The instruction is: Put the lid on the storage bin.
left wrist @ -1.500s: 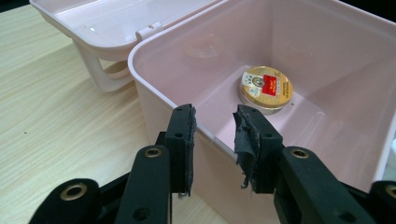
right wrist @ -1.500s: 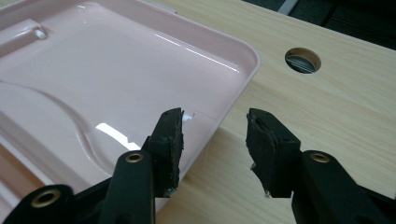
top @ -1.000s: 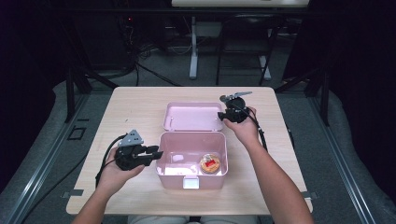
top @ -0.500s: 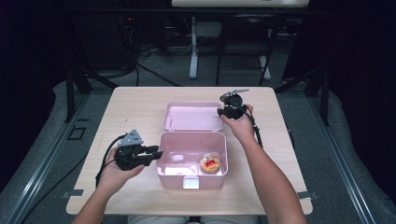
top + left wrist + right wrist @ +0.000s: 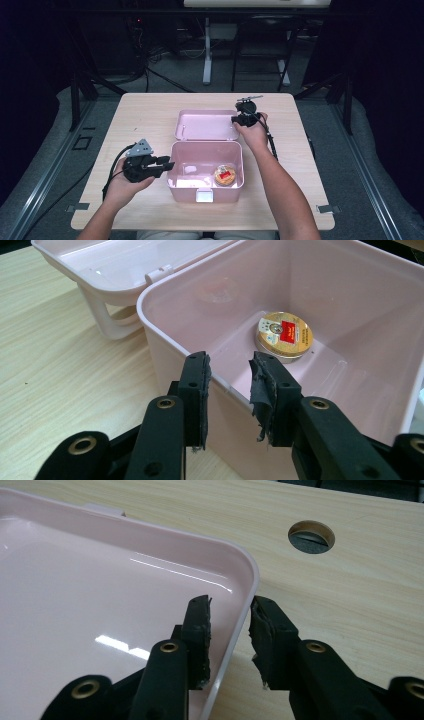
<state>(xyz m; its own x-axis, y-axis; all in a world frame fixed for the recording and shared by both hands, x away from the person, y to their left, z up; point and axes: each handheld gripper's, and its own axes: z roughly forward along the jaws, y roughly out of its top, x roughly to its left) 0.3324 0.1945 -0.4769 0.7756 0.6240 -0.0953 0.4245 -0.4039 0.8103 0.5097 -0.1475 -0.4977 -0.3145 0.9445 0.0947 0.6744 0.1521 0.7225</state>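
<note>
Left gripper: the black two-jaw left gripper (image 5: 229, 390) straddles the near-left wall of the open pale pink plastic box (image 5: 350, 305); 1 jaw stands outside the wall, 1 inside; the pads sit close to the rim with a gap, so I cannot tell whether they press on it
Left hand: the left hand (image 5: 122, 182) lies low over the light wooden table (image 5: 150, 112), forearm coming up from the near edge, gripper pointing level toward the box
Right gripper: the black two-jaw right gripper (image 5: 230, 630) straddles the rounded corner of the box's pink hinged lid (image 5: 100, 580), which lies open and flat behind the box; 1 jaw is over the lid's inner face, 1 outside over the table; its jaws have just been closing with the rim between them; a gap shows on both sides, so the pads are not yet clamped
Right hand: the right hand (image 5: 255, 135) reaches past the box's right side, wrist bent inward, gripper angled down at the lid's far-right corner
Round gold tin with a red label (image 5: 284, 335): on the box floor, ahead of and just right of the left gripper's jaws
Round cable hole (image 5: 311, 536): in the table beyond the right gripper, right of the lid
</note>
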